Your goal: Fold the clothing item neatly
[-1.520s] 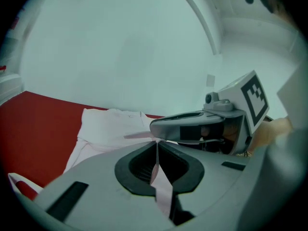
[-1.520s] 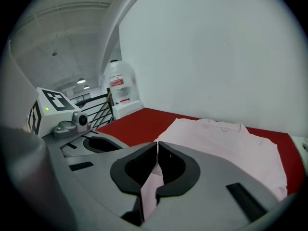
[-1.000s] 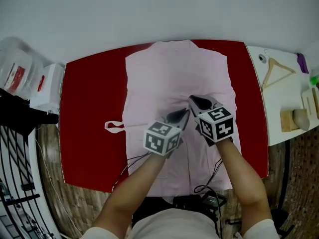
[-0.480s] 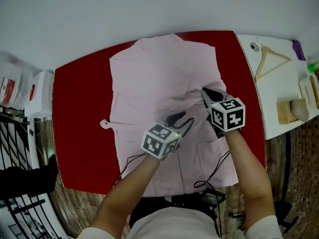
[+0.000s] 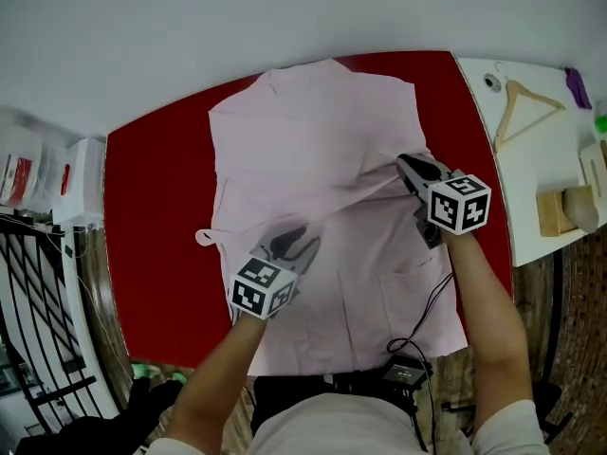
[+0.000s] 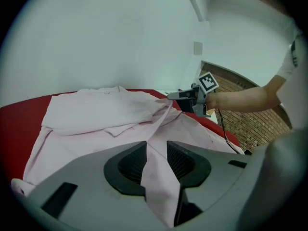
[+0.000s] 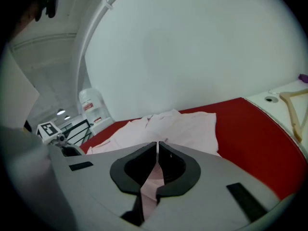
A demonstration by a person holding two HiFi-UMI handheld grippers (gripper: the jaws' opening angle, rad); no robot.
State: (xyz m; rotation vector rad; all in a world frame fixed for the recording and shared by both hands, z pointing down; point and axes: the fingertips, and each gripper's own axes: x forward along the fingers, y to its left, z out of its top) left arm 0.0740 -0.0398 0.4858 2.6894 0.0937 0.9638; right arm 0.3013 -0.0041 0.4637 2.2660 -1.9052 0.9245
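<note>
A pink shirt lies spread on the red table. My right gripper is over the shirt's right side, shut on a pinched fold of it; in the right gripper view a thin edge of the shirt shows between the closed jaws of the right gripper. A raised ridge of fabric runs from there toward my left gripper at the shirt's middle left. The left gripper has just been opening its jaws. The ridge of the shirt lies loose between the separated pads.
A white side table at the right holds a wooden hanger, wooden blocks and a purple item. White boxes and a black metal rack stand at the left. Cables hang at the table's near edge.
The left gripper has slid left and toward me and its jaws have parted. The right gripper has moved right with the fold, drawing the ridge longer.
</note>
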